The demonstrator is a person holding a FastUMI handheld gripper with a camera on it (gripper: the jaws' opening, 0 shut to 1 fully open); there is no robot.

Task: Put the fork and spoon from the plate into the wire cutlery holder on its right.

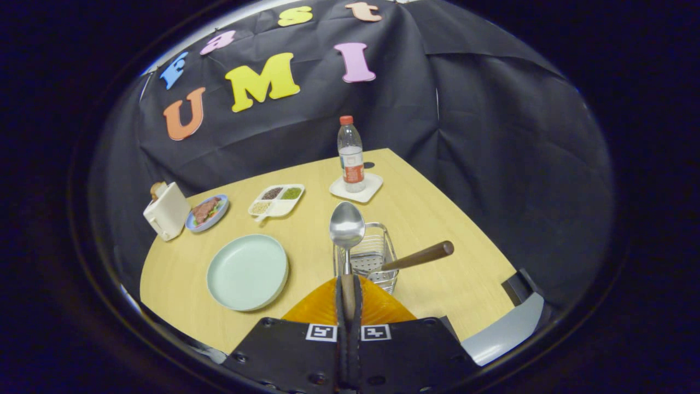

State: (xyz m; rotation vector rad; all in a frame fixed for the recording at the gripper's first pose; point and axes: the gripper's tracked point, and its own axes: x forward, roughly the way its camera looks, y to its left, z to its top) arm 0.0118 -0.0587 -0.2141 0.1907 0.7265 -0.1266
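Fork in holder; gripper-held spoon.

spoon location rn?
Gripper view: spoon clamped by its handle in the gripper, bowl up, just over the wire holder, right of the plate.

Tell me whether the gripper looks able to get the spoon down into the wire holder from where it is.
Probably yes. The gripper is shut on the spoon, bowl upward, just in front of the wire holder. The holder's top is open; only a wooden handle leans out toward the far side.
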